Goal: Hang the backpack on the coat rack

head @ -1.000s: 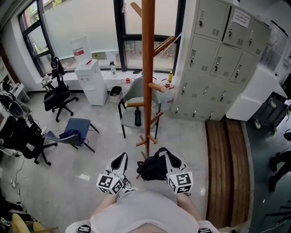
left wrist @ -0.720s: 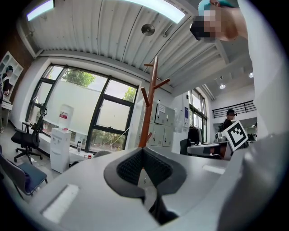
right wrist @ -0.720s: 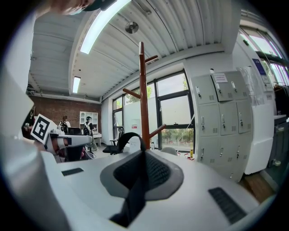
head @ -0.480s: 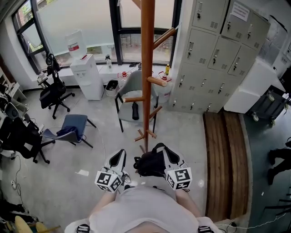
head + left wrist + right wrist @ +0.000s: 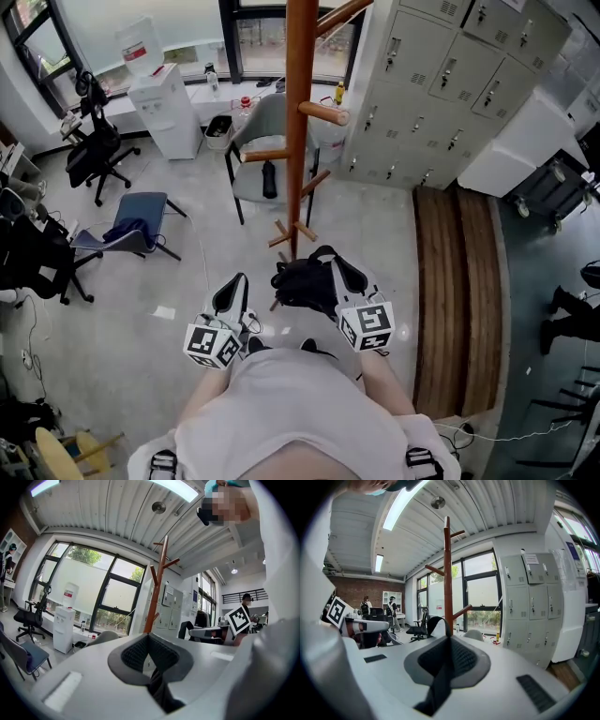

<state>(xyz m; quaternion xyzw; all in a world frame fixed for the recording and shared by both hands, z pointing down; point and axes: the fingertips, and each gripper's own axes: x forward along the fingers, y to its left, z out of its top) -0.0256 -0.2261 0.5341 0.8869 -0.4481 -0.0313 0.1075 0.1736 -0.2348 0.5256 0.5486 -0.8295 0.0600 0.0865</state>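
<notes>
Head view looks steeply down; gripper views look level, sharing coat rack (image 5: pixel 448 573)

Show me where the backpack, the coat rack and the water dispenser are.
backpack (image 5: pixel 302 284), head view, on its black main body.
coat rack (image 5: pixel 301 66), head view, on the wooden pole.
water dispenser (image 5: pixel 171 117), head view, on its white cabinet.

The floor (image 5: pixel 141 281) is grey and smooth. A strip of brown wood (image 5: pixel 459 281) runs down the right side of the frame. The coat rack (image 5: pixel 301 112) stands on the floor at the top middle. A grey chair (image 5: pixel 253 131) stands just behind it. At the left stand a blue chair (image 5: pixel 136 225) and a black chair (image 5: pixel 89 155). A white water cooler (image 5: pixel 159 103) is at the upper left, and lockers (image 5: pixel 441 103) are at the upper right. A small white scrap (image 5: pixel 163 312) lies at the lower left.
</notes>
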